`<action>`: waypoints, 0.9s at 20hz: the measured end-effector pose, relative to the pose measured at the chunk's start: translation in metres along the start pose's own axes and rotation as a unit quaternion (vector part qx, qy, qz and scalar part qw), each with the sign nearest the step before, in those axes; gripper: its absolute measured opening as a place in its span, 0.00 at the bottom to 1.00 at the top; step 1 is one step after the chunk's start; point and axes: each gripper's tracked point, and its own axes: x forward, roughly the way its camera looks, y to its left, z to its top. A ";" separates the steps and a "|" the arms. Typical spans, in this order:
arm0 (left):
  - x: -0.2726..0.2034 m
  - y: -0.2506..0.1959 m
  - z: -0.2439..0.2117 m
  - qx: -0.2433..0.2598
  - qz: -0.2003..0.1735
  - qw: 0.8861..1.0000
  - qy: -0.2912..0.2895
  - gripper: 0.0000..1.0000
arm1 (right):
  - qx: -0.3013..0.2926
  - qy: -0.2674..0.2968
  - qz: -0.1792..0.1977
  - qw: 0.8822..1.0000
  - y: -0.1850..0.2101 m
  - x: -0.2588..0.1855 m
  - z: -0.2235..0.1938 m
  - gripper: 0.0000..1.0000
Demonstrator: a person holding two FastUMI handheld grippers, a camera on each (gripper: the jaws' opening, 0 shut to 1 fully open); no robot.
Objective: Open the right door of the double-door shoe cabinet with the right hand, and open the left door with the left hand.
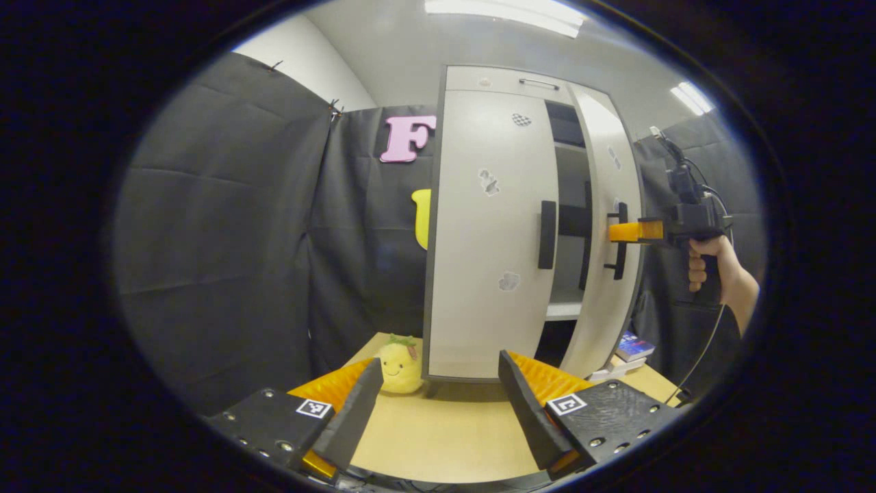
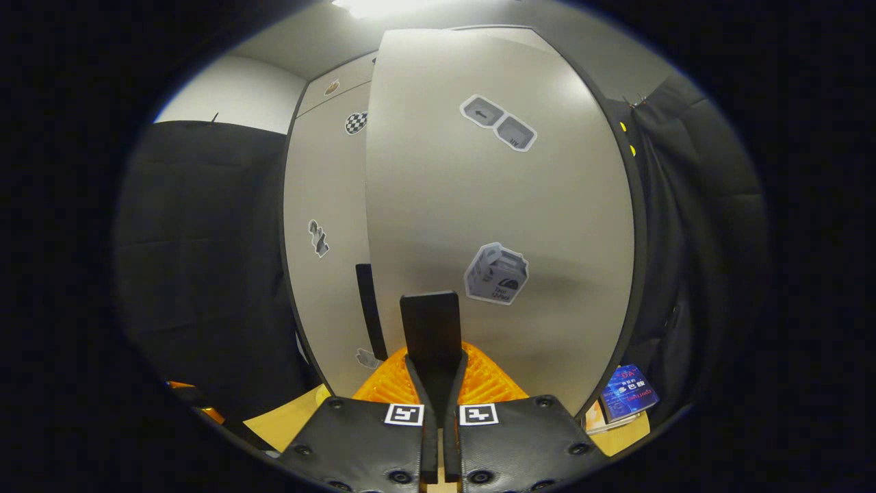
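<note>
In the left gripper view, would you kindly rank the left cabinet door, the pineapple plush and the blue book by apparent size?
1. Left cabinet door, by far.
2. Pineapple plush.
3. Blue book, partly hidden behind the right door, so its true size is unsure.

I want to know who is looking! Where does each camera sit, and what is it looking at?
Left gripper view: rides the left tongs, held open above the table, facing the cabinet front; a hand holds the right tongs.
Right gripper view: rides the right tongs, shut on the right door's handle.
Both views share the left door and right door.
</note>
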 end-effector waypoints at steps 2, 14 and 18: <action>0.000 -0.009 0.001 0.009 -0.008 1.000 -0.001 0.98 | 0.003 -0.001 0.001 1.000 -0.003 -0.008 0.000 0.01; 0.019 -0.047 0.001 -0.008 -0.060 0.998 0.006 0.99 | 0.017 -0.007 -0.012 1.000 -0.034 -0.065 -0.003 0.01; 0.026 -0.069 -0.002 -0.011 -0.088 0.996 0.010 0.98 | 0.046 -0.008 -0.021 0.999 -0.052 -0.086 -0.005 0.05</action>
